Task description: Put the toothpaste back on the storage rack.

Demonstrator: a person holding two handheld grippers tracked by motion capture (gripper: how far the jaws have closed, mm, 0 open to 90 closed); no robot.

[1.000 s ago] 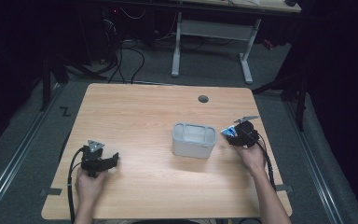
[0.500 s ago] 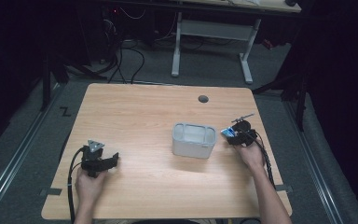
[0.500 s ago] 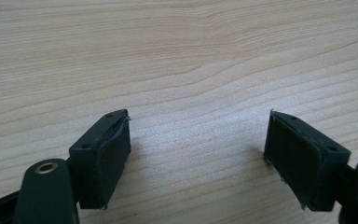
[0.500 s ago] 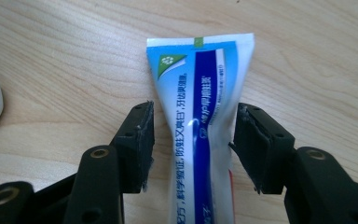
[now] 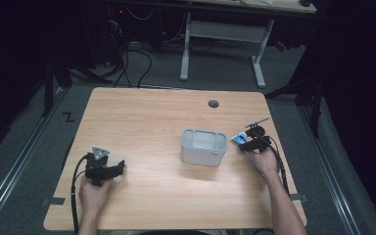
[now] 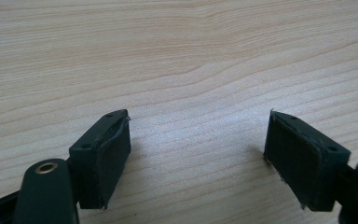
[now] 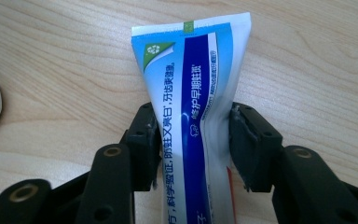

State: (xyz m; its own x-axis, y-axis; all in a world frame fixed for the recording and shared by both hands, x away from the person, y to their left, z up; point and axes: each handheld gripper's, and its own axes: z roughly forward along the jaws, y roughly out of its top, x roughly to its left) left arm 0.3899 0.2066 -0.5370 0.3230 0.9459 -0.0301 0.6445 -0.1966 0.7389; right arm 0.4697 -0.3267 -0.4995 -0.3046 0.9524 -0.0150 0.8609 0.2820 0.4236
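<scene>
Blue-and-white, one toothpaste tube (image 7: pixel 193 107) lies flat on the wooden table (image 5: pixel 142 122) near its right edge, just right of a single grey plastic holder (image 5: pixel 203 147) with compartments in its top. A thin stick-like thing (image 5: pixel 257 121) lies just beyond the tube; what it is I cannot tell. My right gripper (image 7: pixel 193 149) has just been closing, and its two pads now press the tube's sides, pinching it at mid-length. My left gripper (image 6: pixel 196 154) rests on the bare wood well to the left, near the front edge, jaws spread wide with nothing between them. Nothing stands between tube and holder.
</scene>
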